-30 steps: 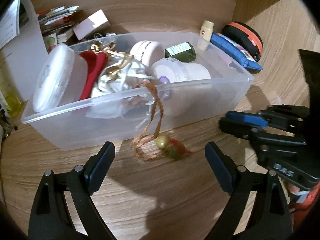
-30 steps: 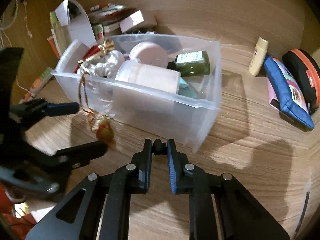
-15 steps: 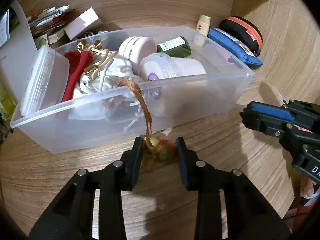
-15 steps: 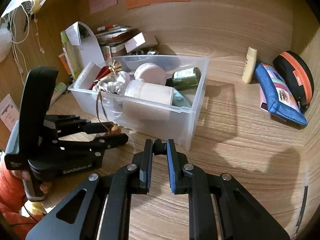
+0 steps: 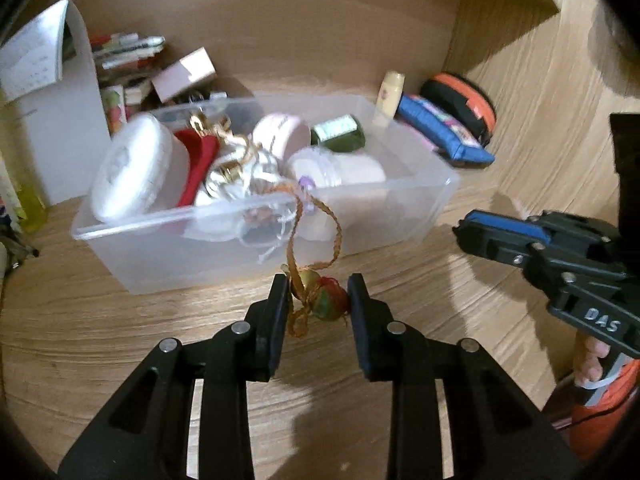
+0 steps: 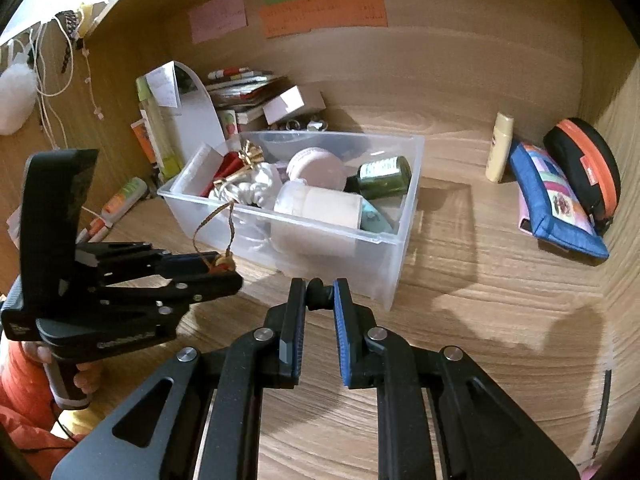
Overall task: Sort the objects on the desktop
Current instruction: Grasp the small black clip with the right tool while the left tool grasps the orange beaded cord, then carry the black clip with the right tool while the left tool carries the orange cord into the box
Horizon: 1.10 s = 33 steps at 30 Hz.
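A small ornament (image 5: 326, 300), a gold bell with a red and green ball, sits between the pads of my left gripper (image 5: 318, 284), which is shut on it just above the wooden desk. Its braided orange cord (image 5: 336, 232) loops up over the front rim of the clear plastic bin (image 5: 152, 264). In the right wrist view the left gripper (image 6: 224, 270) holds the ornament (image 6: 222, 266) in front of the bin (image 6: 394, 264). My right gripper (image 6: 320, 288) is shut and holds nothing. It hovers before the bin's near corner, and the left wrist view shows the right gripper (image 5: 468, 234) to the right.
The bin holds a white round jar (image 5: 132, 168), a red item, a white pouch with gold ribbon, a pink jar (image 6: 316, 168), a green bottle (image 6: 384, 178) and a pale tube. To the right lie a blue pouch (image 6: 556, 204), a black-orange case (image 6: 584, 168) and a cream bottle (image 6: 500, 148). Papers and boxes are stacked behind.
My left gripper went from wide open to shut on the ornament, then lifted it off the desk. The right gripper stayed shut and drew up and back from the bin.
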Tool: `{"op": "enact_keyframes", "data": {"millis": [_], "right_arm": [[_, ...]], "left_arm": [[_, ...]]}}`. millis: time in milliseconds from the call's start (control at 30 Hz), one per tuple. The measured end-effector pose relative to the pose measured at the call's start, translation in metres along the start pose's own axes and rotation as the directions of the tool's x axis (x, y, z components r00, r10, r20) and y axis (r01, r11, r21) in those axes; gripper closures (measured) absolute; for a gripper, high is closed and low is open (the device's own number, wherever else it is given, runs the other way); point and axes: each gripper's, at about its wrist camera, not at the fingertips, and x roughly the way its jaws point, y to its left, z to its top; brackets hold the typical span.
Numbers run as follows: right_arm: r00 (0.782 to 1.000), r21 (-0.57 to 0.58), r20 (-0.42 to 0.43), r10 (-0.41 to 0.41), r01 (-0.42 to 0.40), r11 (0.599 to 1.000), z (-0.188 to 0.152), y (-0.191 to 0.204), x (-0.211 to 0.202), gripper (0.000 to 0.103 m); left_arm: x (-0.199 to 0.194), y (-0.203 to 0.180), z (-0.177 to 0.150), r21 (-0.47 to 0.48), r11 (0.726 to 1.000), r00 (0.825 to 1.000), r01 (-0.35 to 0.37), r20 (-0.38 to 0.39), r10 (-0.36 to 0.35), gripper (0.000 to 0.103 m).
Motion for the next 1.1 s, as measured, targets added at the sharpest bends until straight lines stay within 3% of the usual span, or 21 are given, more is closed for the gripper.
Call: {"op": "enact_keyframes", "data": {"millis": [600, 1100], "right_arm": [[0.996, 0.001, 0.09, -0.017, 0.017, 1.0, 0.024, -0.005, -0.019, 0.091], [0.995, 0.027, 0.092, -0.037, 0.035, 0.999, 0.058, -0.021, 0.012, 0.091]], "left_arm": [[-0.034, 0.009, 0.038, -0.012, 1.0, 0.99, 0.015, 0.139, -0.013, 0.074], [0.0, 0.019, 0.083, -0.001, 0.999, 0.994, 0.034, 0.103, -0.034, 0.074]]}}
